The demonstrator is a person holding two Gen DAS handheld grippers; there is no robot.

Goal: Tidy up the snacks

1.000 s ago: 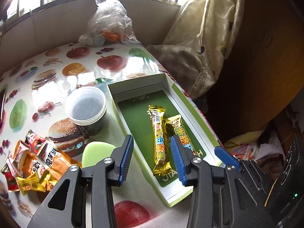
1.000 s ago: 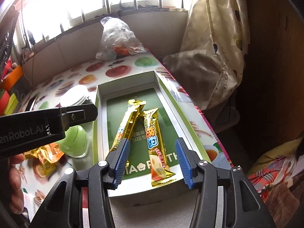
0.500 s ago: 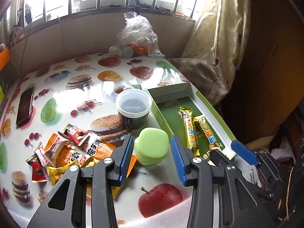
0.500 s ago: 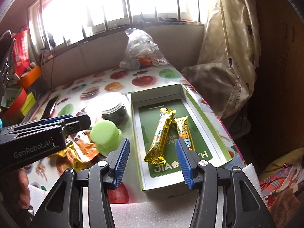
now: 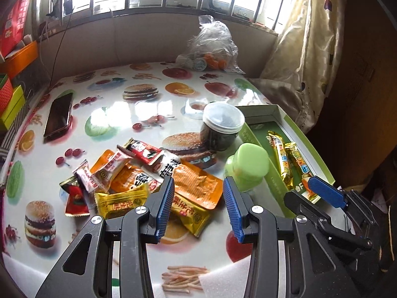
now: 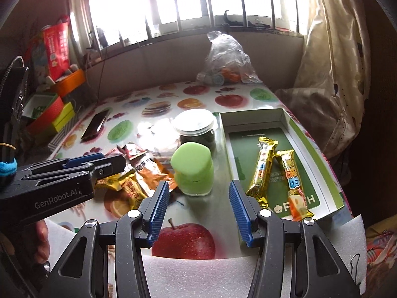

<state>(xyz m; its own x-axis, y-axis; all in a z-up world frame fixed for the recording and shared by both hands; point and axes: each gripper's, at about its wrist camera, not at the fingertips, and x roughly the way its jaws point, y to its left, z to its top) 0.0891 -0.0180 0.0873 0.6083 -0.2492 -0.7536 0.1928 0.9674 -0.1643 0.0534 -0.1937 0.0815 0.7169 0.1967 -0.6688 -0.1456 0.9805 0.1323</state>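
Observation:
A heap of snack packets (image 5: 139, 173) in orange, yellow and red lies on the fruit-print table, left of a green-lidded jar (image 5: 247, 167). My left gripper (image 5: 197, 207) hovers open over the heap's near edge, nothing between its fingers. Two gold snack bars (image 6: 264, 170) lie inside the green and white box (image 6: 315, 149) at the right. My right gripper (image 6: 198, 208) hangs open above the table in front of the green-lidded jar (image 6: 194, 171), holding nothing. The left gripper (image 6: 99, 165) shows at the left of the right wrist view, over the heap (image 6: 139, 173).
A clear-lidded jar of dark contents (image 5: 222, 126) stands behind the green one. A phone (image 5: 58, 115) lies far left. A plastic bag (image 5: 211, 47) sits at the back by the window. Coloured boxes (image 6: 52, 114) stack at the left; a curtain (image 6: 330, 82) hangs right.
The left gripper has swung left from above the box to the snack heap. The right gripper has pulled back and turned left, now facing the green jar. Both stayed open.

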